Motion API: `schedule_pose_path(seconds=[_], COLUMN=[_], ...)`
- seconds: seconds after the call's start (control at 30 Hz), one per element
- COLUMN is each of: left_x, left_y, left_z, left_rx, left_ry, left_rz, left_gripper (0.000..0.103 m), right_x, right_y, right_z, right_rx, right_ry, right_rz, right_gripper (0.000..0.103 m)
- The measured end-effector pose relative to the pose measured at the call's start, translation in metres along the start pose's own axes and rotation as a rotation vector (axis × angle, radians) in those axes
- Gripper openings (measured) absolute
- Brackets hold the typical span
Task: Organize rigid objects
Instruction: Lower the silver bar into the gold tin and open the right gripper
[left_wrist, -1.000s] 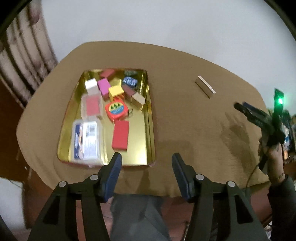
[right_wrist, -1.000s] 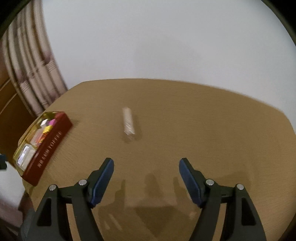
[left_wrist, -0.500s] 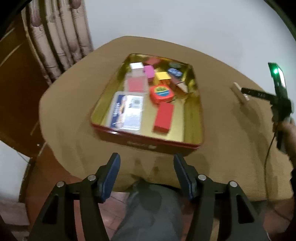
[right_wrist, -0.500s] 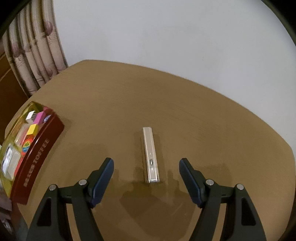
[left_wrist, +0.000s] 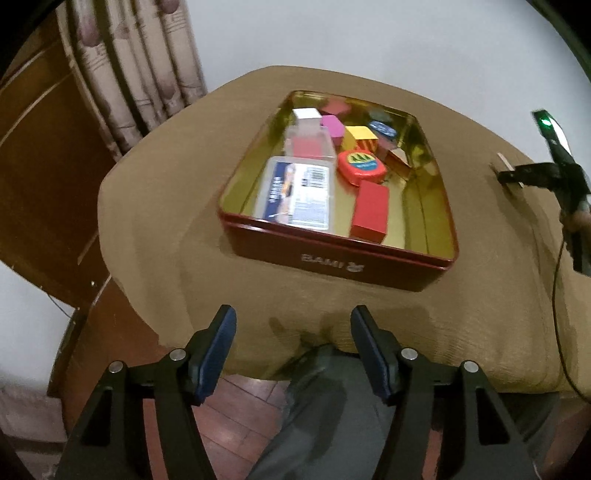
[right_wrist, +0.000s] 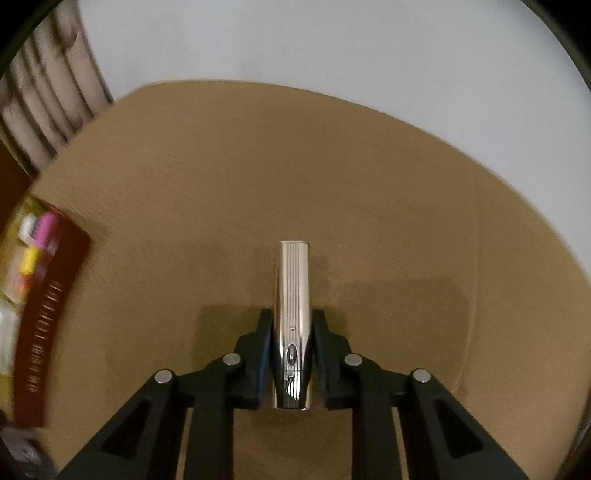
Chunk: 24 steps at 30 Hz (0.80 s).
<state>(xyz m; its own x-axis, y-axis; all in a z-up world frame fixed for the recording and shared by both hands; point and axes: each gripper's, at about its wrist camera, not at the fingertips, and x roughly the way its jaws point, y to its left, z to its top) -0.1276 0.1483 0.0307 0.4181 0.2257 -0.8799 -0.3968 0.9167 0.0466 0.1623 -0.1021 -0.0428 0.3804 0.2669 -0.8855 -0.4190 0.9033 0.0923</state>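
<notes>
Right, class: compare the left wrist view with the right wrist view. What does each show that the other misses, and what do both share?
Only the left wrist view shows the open left gripper, the tin's contents such as the red block, and the person's trouser leg.
Only the right wrist view shows the right gripper shut on the ribbed silver case close up.
Both show the red tin and brown table.

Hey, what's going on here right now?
A person is tidying small things into a red tin on the table. The right gripper is shut on a silver bar that lies apart from the tin. The left gripper hangs open at the table's near edge, holding nothing.
</notes>
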Motion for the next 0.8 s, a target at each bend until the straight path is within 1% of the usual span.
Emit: schedule_pose_path(seconds=[0.07,0.1,0.13,0.23,0.33,0.4,0.47,0.6,0.7,0.8], left_x=[-0.002,-0.002,-0.003,-0.002,-0.006,-0.011,-0.016,-0.023,-0.023,-0.02], left_y=[0.007,0.01,0.012,0.016,0.021,0.025,0.03,0.041,0.049,0.056], left_z=[-0.002,-0.003,-0.005,-0.01,-0.015,-0.017,-0.018,-0.019,-0.022,-0.024], left_rx=[-0.025,-0.033,-0.035,-0.043,-0.038,-0.037,-0.032,-0.038,-0.053,-0.063], left_ry=[-0.006,-0.008,-0.007,0.004,0.003,-0.011,-0.027,-0.044,-0.04,-0.028], left_rz=[-0.004,-0.005,-0.004,-0.011,-0.021,-0.021,-0.017,-0.033,-0.055,-0.059], left_gripper=[0.062,0.064,0.065,0.066,0.066,0.066,0.066,0.067,0.068,0.068], right_x=[-0.017,-0.03,-0.042,-0.079,-0.093,-0.094,-0.088,-0.072,-0.055,-0.052], right_y=[0.002,0.002,0.006,0.035,0.074,0.099,0.123,0.16,0.194,0.205], right_z=[-0.006,-0.01,-0.013,-0.025,-0.034,-0.043,-0.054,-0.063,-0.059,-0.056], right_rx=[0.035,0.062,0.089,0.176,0.222,0.269,0.301,0.316,0.296,0.281], right_ry=[-0.031,-0.046,-0.06,-0.084,-0.056,-0.026,0.006,0.04,0.043,0.035], right_rz=[0.045,0.094,0.156,0.391,0.546,0.616,0.646,0.623,0.555,0.484], right_gripper=[0.02,0.02,0.02,0.02,0.02,0.02,0.02,0.02,0.02,0.02])
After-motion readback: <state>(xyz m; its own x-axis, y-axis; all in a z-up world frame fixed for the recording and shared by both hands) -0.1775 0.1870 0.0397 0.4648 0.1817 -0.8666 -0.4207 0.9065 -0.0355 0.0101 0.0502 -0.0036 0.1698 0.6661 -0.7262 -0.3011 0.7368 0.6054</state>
